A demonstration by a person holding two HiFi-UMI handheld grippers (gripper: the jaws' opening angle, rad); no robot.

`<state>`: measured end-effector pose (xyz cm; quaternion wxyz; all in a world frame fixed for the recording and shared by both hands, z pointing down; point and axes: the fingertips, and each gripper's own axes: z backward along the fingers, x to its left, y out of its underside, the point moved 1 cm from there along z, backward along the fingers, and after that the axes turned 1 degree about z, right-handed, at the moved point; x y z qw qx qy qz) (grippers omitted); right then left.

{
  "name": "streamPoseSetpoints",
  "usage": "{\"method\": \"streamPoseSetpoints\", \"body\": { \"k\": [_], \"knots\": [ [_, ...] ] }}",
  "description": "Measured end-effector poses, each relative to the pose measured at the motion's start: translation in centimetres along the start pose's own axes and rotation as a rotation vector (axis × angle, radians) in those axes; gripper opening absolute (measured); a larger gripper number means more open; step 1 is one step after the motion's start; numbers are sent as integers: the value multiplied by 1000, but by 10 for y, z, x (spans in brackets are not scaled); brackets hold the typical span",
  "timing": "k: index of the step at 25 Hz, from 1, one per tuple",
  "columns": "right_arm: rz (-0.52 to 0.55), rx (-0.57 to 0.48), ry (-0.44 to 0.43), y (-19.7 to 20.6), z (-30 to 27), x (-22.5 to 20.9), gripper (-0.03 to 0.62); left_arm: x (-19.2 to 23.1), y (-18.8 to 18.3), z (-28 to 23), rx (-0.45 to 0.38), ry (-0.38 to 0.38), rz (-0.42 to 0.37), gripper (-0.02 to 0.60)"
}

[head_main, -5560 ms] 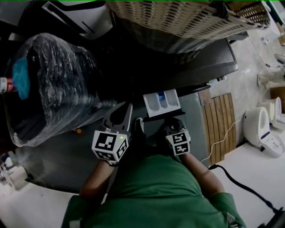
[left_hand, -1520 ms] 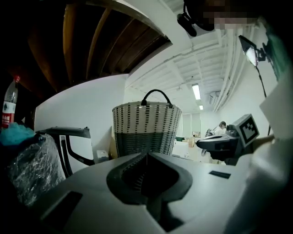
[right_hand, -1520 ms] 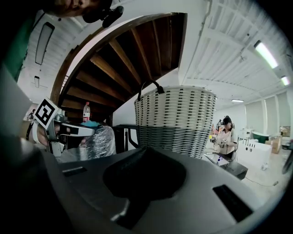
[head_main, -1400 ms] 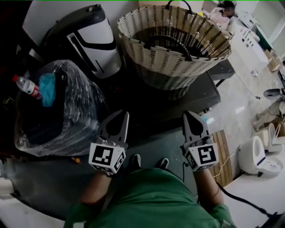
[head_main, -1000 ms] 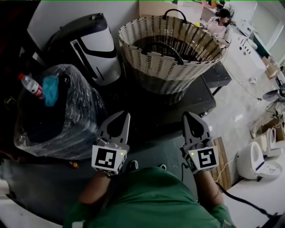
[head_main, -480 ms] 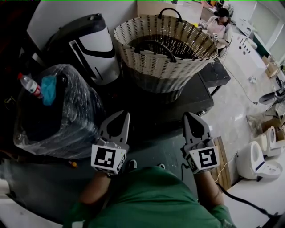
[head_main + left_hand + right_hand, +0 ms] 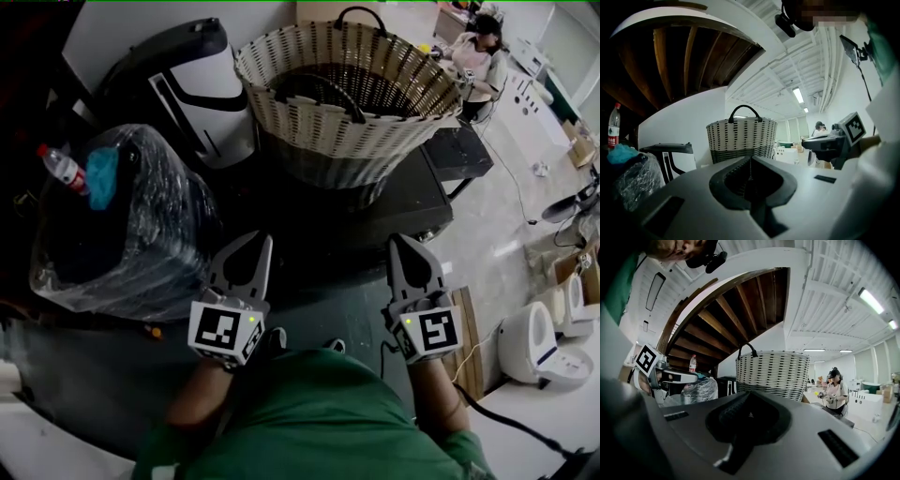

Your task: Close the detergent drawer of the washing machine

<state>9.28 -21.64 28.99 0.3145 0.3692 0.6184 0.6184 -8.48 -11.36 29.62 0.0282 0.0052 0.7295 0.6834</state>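
Washing machine (image 7: 403, 211) stands before closed left claw (image 7: 264, 239) and right claw (image 7: 398, 241).

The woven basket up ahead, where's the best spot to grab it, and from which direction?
Take the upright black handle at the top of its arch, coming straight down from above with the jaws across the thin bar. The woven basket has a broad, flared wall that looks too wide to pinch, while the handle stands clear above the rim.

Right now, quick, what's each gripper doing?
Left gripper: closed, holding nothing.
Right gripper: closed, holding nothing.
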Motion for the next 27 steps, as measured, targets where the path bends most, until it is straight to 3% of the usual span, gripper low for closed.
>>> {"method": "streamPoseSetpoints", "body": {
  "k": [16,27],
  "knots": [
    [-51,-6,-49,22,10,-26,15,-31,-2,-8,32,-38,-62,26],
    [-46,-3,-36,24,18,-45,15,-44,5,-16,34,-40,-56,26]
  ]
}}
